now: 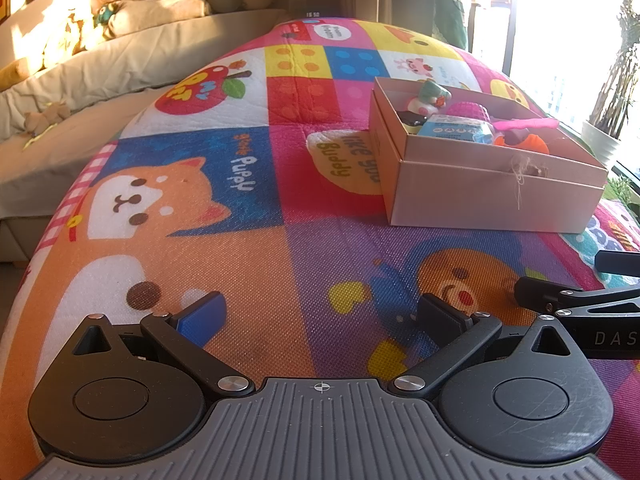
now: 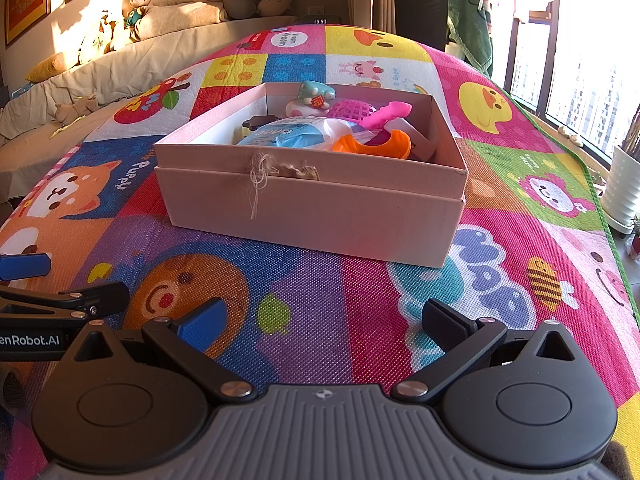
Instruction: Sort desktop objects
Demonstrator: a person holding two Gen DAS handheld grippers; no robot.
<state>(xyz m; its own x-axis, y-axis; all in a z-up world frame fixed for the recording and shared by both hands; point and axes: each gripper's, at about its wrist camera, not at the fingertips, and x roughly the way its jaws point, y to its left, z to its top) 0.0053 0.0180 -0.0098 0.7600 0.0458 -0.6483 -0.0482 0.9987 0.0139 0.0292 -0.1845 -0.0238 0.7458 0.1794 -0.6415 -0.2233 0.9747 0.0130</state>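
On the bright cartoon play mat (image 2: 304, 280), you are holding both grippers low and side by side, each with its jaws spread wide and nothing between them. Your right gripper (image 2: 324, 326) is facing the pale cardboard box (image 2: 308, 208), which is sitting straight ahead of its jaws and well clear of the fingertips; your left gripper (image 1: 320, 316) is seeing the same box off to the front right, also apart from it. Inside the box, a blue-and-white packet (image 2: 296, 134), a pink toy (image 2: 384, 114), an orange piece (image 2: 376, 144) and a small figurine (image 2: 310, 98) are lying piled together, and a bit of string (image 2: 258, 178) is hanging down the near wall. The mat is showing "Puppy" beside a dog drawing (image 1: 160, 200) and "Buddy" by the box. A clock (image 2: 319, 21) far behind is reading 16 50, and your left gripper's body is showing "enRobot.AI".
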